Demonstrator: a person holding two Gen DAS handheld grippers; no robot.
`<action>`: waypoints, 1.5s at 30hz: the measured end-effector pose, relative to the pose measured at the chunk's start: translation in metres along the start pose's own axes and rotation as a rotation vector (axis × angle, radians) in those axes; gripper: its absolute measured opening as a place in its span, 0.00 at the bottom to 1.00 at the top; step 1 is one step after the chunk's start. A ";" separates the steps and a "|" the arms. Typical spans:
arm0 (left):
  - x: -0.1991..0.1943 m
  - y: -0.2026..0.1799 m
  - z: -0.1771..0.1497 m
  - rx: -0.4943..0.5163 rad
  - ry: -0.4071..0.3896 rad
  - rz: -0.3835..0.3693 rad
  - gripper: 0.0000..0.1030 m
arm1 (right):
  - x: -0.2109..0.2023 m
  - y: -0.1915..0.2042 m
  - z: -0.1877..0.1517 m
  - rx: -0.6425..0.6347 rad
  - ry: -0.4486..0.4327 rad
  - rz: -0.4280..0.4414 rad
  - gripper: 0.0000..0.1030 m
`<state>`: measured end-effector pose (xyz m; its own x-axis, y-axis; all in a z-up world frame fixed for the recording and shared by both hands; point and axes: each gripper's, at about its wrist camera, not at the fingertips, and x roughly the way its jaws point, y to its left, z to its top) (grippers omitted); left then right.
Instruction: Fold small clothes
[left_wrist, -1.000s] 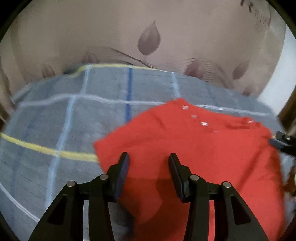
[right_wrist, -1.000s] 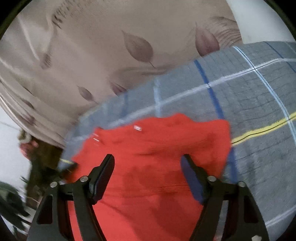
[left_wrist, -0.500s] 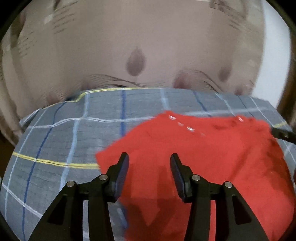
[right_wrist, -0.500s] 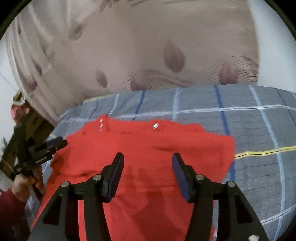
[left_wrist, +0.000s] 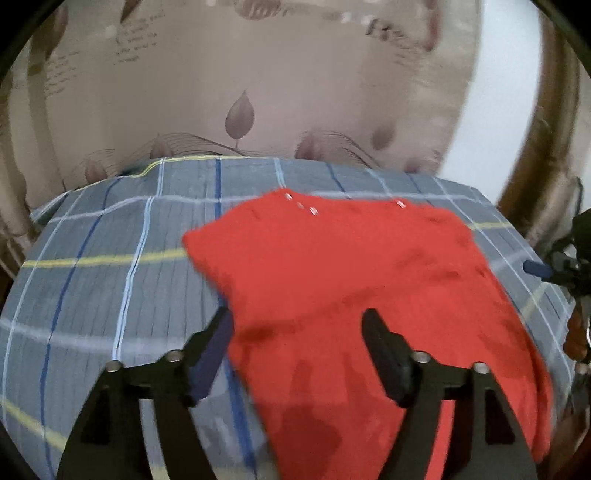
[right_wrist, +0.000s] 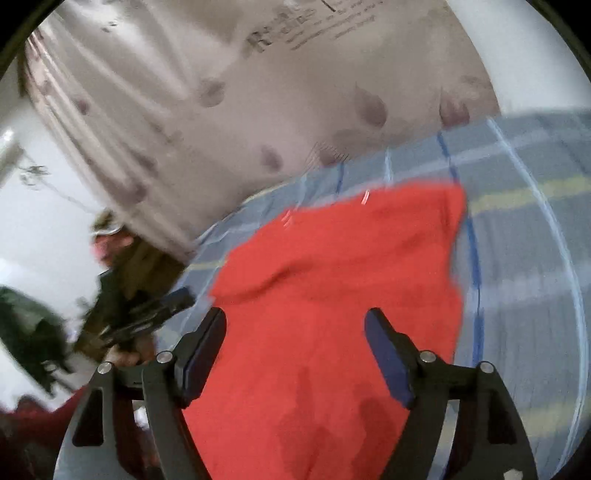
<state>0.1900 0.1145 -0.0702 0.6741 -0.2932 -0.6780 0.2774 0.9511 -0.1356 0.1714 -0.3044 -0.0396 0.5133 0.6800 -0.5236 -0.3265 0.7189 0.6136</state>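
Observation:
A small red garment (left_wrist: 351, 280) with silver snaps along its far edge lies spread on a grey plaid cloth (left_wrist: 110, 266). My left gripper (left_wrist: 297, 332) is open and empty above the garment's near left part, its left finger over the plaid. In the right wrist view the garment (right_wrist: 332, 295) fills the middle, and my right gripper (right_wrist: 295, 332) is open and empty above its near part. The right gripper shows at the right edge of the left wrist view (left_wrist: 535, 267); the left gripper shows at the left of the right wrist view (right_wrist: 173, 302).
A beige curtain with leaf prints (left_wrist: 258, 92) hangs right behind the plaid-covered surface. A brown post or drape (left_wrist: 535, 166) stands at the far right. The person's red sleeve (right_wrist: 37, 424) is at the lower left of the right wrist view.
Both grippers have opened wider and pulled back from the garment, so more plaid cloth and curtain show. The right wrist view has tilted. The garment stays spread out.

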 end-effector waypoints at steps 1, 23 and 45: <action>-0.012 -0.002 -0.014 0.010 0.006 -0.020 0.74 | -0.014 0.003 -0.024 -0.002 0.014 -0.022 0.73; -0.117 -0.048 -0.137 -0.038 -0.005 -0.124 0.78 | -0.069 0.046 -0.184 -0.053 0.079 -0.571 0.61; -0.104 -0.017 -0.189 -0.335 0.015 -0.409 0.79 | -0.063 0.049 -0.196 0.003 0.036 -0.202 0.41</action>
<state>-0.0141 0.1471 -0.1340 0.5458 -0.6478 -0.5315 0.2801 0.7389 -0.6128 -0.0322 -0.2842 -0.0921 0.5393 0.5265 -0.6572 -0.2171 0.8410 0.4956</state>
